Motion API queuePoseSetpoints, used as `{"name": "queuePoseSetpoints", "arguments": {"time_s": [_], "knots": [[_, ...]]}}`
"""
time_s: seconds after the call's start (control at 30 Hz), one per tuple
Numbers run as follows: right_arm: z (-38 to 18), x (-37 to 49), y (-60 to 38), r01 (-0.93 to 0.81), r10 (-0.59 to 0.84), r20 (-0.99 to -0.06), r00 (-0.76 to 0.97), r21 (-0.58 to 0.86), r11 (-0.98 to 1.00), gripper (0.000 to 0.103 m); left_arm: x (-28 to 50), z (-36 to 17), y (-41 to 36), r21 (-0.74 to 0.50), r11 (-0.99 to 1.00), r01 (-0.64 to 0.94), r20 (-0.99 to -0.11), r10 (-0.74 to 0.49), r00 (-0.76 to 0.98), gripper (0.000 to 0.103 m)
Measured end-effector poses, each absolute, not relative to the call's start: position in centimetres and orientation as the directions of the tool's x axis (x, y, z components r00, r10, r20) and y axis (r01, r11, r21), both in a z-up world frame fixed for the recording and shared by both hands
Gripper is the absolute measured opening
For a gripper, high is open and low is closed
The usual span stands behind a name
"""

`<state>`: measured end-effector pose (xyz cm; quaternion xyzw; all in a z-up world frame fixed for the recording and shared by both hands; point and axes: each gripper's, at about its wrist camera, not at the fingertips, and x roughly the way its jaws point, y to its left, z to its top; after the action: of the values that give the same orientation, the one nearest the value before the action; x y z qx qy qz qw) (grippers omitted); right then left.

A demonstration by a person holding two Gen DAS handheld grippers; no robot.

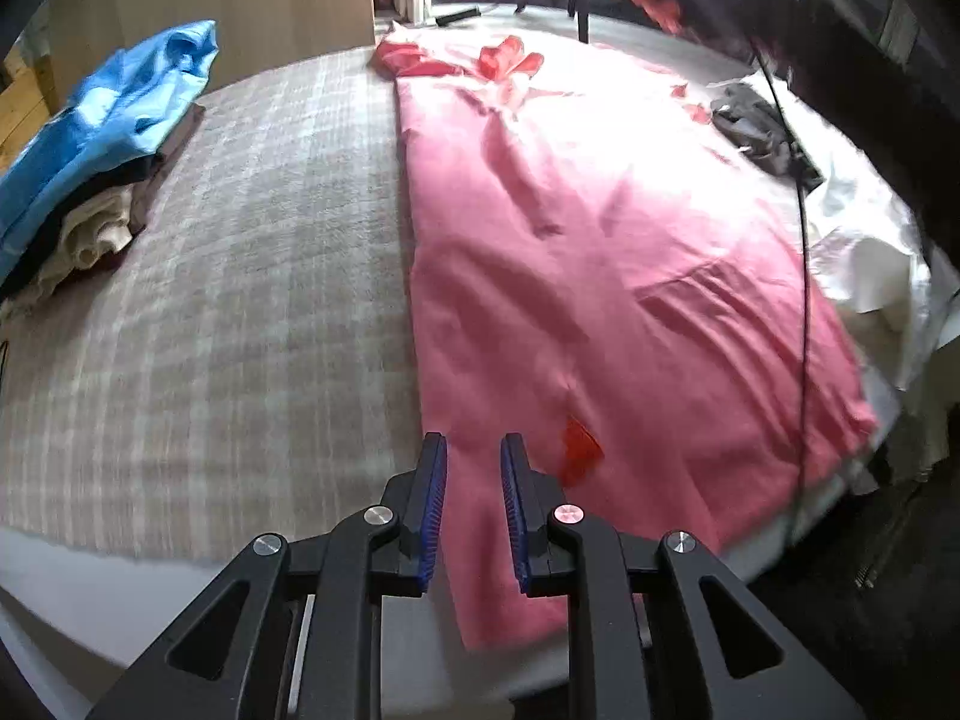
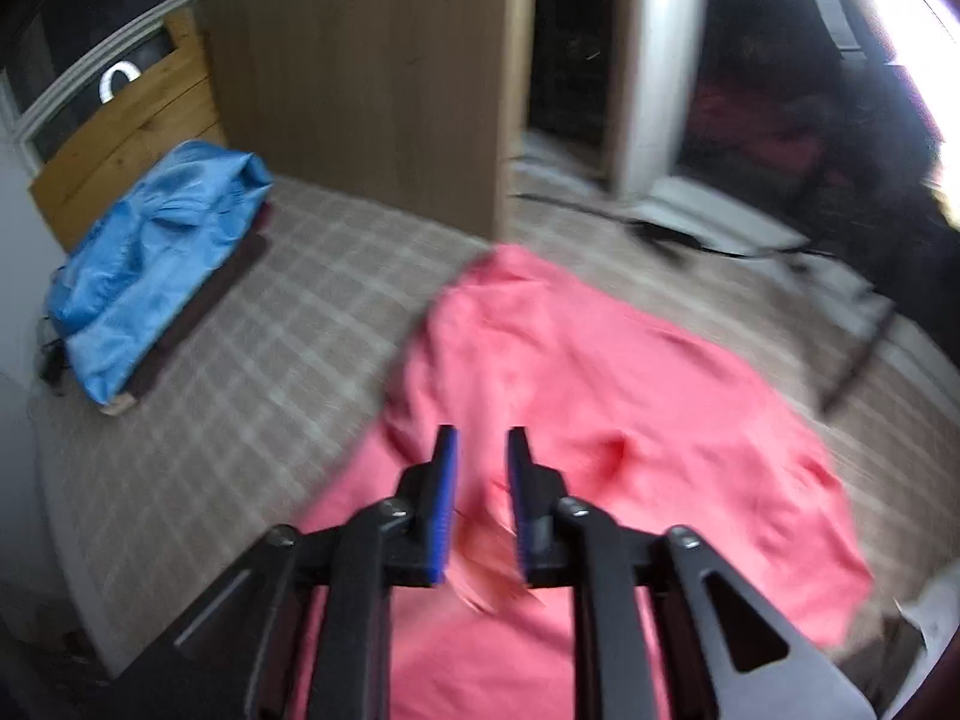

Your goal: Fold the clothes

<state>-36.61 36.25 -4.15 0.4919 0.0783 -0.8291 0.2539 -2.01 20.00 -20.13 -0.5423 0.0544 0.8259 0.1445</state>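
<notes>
Pink garment (image 1: pixel 600 252) | spread flat on bed (image 1: pixel 240 252) | soft, light, limp, I judge | left fingers (image 1: pixel 474 450), right fingers (image 2: pixel 483 444) slightly apart, empty | I'd pinch hem corners.

The left wrist camera sits just behind the left gripper (image 1: pixel 474 450) and looks steeply down along its fingers at the near edge of the pink garment (image 1: pixel 600 252) spread on the bed (image 1: pixel 240 276), close above the cloth, with the blue pile (image 1: pixel 108 126) at far left. The right wrist camera sits behind the right gripper (image 2: pixel 483 444) and also tilts down at the garment (image 2: pixel 630 396), blurred, facing the wooden cabinet (image 2: pixel 366 72) beyond the bed (image 2: pixel 252 360). Both views share the pink garment, the checked bed cover, the blue pile (image 2: pixel 156 258) and the cabinet (image 1: pixel 240 0).
</notes>
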Motion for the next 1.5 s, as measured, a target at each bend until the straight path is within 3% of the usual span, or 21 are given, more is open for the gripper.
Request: {"name": "queuePoseSetpoints", "arguments": {"time_s": [0.23, 0.5, 0.57, 0.6, 0.8, 0.9, 1.03, 1.17, 1.3, 1.5], "knots": [[-6.8, -46.0, 33.5, 0.407, -0.264, -0.869, -0.419, 0.081, -0.910, 0.030, -3.4, -21.3, 20.8, -0.086, -0.927, -0.364, -0.922, 0.212, -0.323, 0.018], [-10.4, -50.9, 31.6, 0.410, -0.249, -0.915, -0.317, 0.105, -0.906, 0.030, -4.2, -21.4, 20.7, -0.128, -0.914, -0.385, -0.927, 0.249, -0.281, 0.018], [-10.9, -51.0, 31.2, 0.437, -0.261, -0.919, -0.297, 0.113, -0.893, 0.024, -4.4, -21.4, 20.6, -0.136, -0.909, -0.395, -0.926, 0.258, -0.277, 0.018], [-11.1, -51.0, 31.1, 0.451, -0.269, -0.919, -0.289, 0.117, -0.885, 0.003, -4.6, -21.4, 20.6, -0.142, -0.907, -0.396, -0.924, 0.265, -0.275, 0.018], [-9.8, -52.0, 32.2, 0.395, -0.221, -0.873, -0.435, 0.036, -0.918, 0.002, -5.2, -21.5, 21.1, -0.156, -0.902, -0.402, -0.920, 0.281, -0.274, 0.018], [-10.5, -52.0, 31.8, 0.417, -0.203, -0.877, -0.435, 0.004, -0.909, 0.004, -5.1, -21.1, 19.9, -0.153, -0.896, -0.416, -0.920, 0.283, -0.272, 0.018], [-9.1, -51.0, 32.4, 0.399, -0.171, -0.875, -0.454, -0.028, -0.916, 0.031, -5.1, -21.1, 20.1, -0.146, -0.896, -0.419, -0.921, 0.278, -0.273, 0.018], [-4.7, -46.9, 34.8, 0.427, -0.260, -0.835, -0.485, 0.033, -0.904, 0.032, -5.0, -21.0, 19.9, -0.148, -0.897, -0.416, -0.919, 0.281, -0.278, 0.018], [-4.6, -41.8, 37.3, 0.493, -0.387, -0.852, -0.352, 0.182, -0.851, 0.032, -4.7, -21.0, 19.9, -0.149, -0.897, -0.415, -0.914, 0.285, -0.289, 0.018], [-9.7, -36.0, 38.4, 0.539, -0.252, -0.936, -0.247, 0.083, -0.838, 0.032, -4.2, -20.7, 19.8, -0.140, -0.914, -0.382, -0.914, 0.268, -0.305, 0.017]]}}
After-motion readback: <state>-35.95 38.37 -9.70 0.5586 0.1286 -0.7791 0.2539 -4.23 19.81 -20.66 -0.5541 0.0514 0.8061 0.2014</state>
